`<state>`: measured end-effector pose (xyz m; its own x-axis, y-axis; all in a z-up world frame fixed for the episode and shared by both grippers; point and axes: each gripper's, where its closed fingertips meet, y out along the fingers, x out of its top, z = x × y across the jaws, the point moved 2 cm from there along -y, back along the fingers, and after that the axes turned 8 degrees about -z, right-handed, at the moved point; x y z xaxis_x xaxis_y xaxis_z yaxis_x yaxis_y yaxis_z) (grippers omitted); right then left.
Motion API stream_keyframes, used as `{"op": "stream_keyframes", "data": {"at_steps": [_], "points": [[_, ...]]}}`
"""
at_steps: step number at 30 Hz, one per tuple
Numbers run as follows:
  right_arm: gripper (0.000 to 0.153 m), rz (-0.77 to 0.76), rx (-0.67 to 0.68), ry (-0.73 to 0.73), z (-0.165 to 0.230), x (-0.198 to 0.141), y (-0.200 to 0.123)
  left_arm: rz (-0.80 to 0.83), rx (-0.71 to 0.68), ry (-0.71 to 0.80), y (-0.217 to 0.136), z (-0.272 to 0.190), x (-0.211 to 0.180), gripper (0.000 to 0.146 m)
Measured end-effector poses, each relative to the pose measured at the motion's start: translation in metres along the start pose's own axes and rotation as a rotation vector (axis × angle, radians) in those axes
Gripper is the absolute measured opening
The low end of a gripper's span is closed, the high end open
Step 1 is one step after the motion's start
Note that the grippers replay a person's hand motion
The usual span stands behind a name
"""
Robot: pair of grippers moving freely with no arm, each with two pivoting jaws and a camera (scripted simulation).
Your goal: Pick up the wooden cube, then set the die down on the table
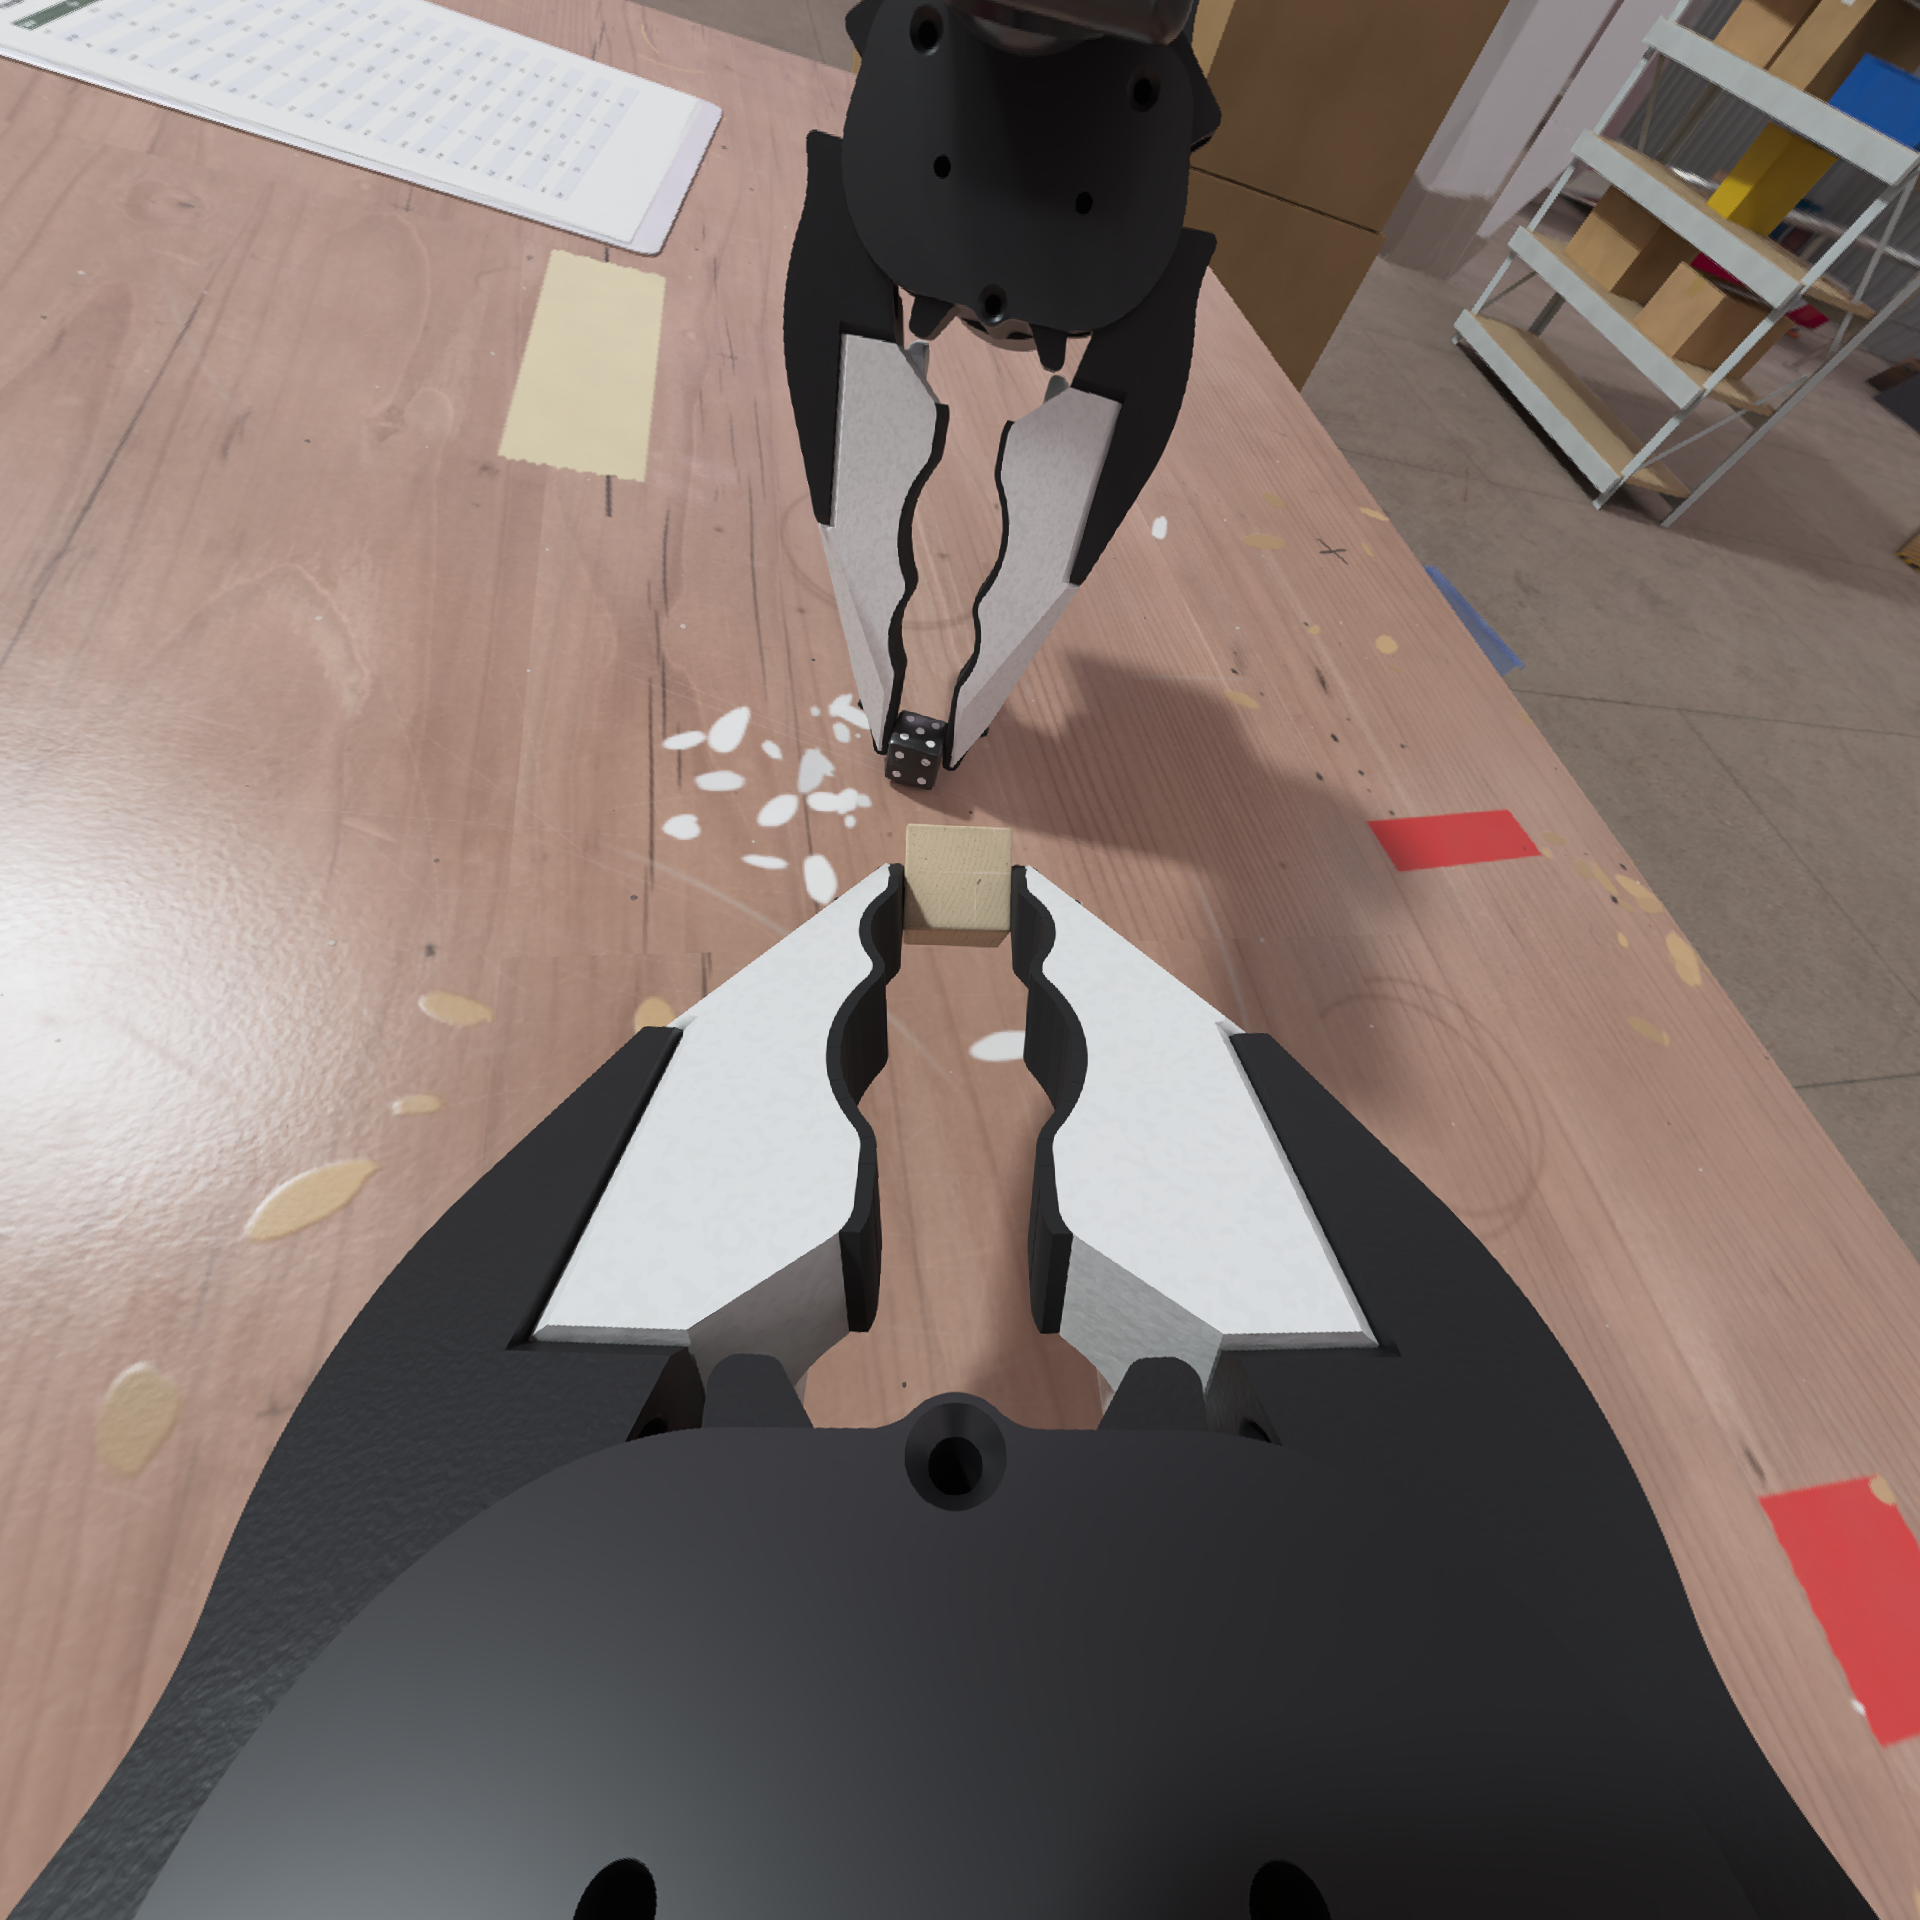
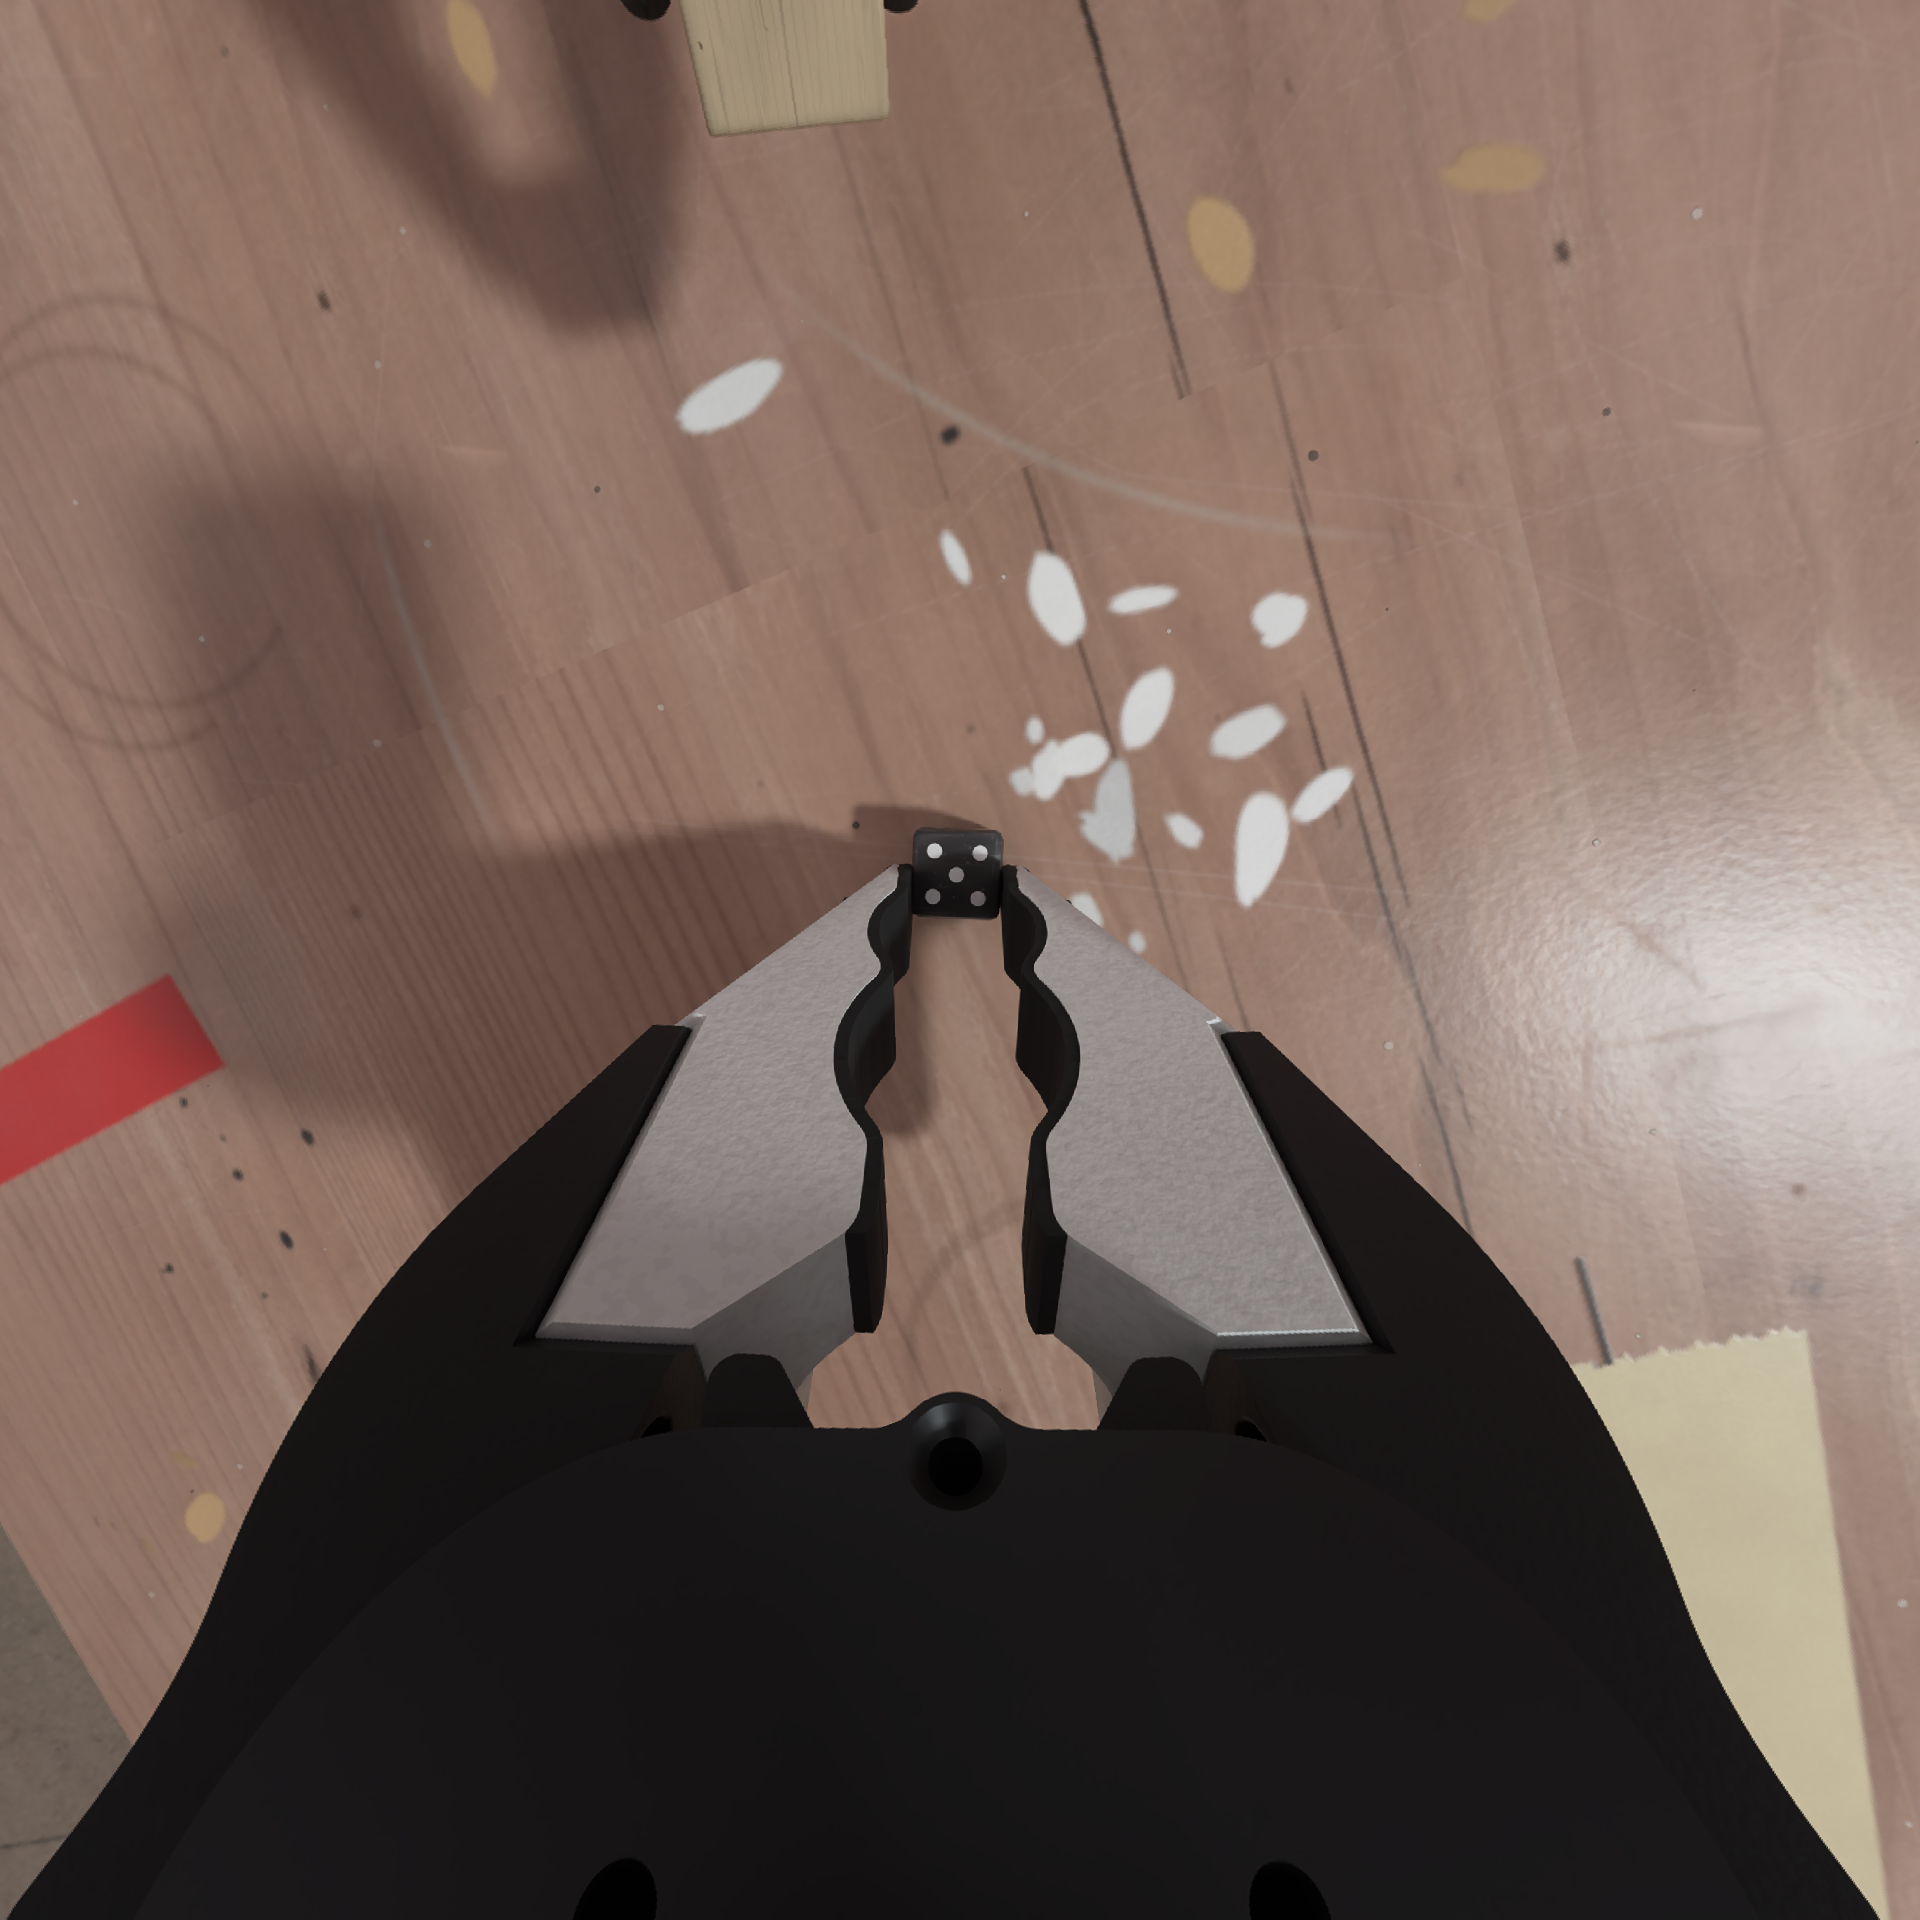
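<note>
The pale wooden cube point(image 1: 958, 899) sits between the fingertips of my left gripper point(image 1: 958, 883), which is shut on it; I cannot tell whether it is off the wooden table point(image 1: 312, 831). The cube's lower part also shows at the top edge of the right wrist view point(image 2: 795, 73). The small black die with white pips point(image 2: 956, 878) is pinched at the tips of my right gripper point(image 2: 956, 883). In the left wrist view that gripper point(image 1: 920, 738) points steeply down, just beyond the cube, with the die point(image 1: 916, 753) at or just above the tabletop.
White paint spots point(image 1: 769, 790) lie left of the die. A beige tape patch point(image 1: 587, 364) and a white printed sheet point(image 1: 395, 94) lie farther back left. Red tape pieces point(image 1: 1455, 836) mark the right side near the table edge. Beyond it stand cardboard boxes point(image 1: 1309, 156) and a metal shelf rack point(image 1: 1704, 260).
</note>
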<state>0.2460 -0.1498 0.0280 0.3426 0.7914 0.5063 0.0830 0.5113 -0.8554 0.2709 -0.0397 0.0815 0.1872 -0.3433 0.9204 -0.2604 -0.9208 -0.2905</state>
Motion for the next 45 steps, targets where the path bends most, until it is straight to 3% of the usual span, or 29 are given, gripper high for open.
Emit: {"op": "stream_keyframes", "data": {"at_steps": [8,11,13,29,38,45], "points": [[0.016,-0.013,0.002,0.010,0.001,0.003,0.001,0.006,-0.012,0.001,0.001,-0.001,-0.001,0.020],[0.037,-0.003,0.004,-0.002,0.003,0.004,0.002,0.023,-0.006,0.011,0.004,-0.002,-0.004,0.020],[0.039,0.003,-0.005,-0.007,0.002,0.005,0.002,0.038,0.005,0.022,0.006,-0.001,-0.005,0.020],[0.038,0.034,-0.033,-0.057,0.009,0.012,0.005,-0.026,0.032,0.046,0.022,-0.009,0.006,0.020],[0.019,0.001,-0.035,-0.070,0.008,0.020,0.001,-0.091,0.005,0.005,0.019,-0.011,0.013,0.020],[0.018,-0.037,-0.034,-0.068,0.005,0.021,-0.004,-0.100,0.013,0.011,0.021,-0.009,0.013,0.020]]}}
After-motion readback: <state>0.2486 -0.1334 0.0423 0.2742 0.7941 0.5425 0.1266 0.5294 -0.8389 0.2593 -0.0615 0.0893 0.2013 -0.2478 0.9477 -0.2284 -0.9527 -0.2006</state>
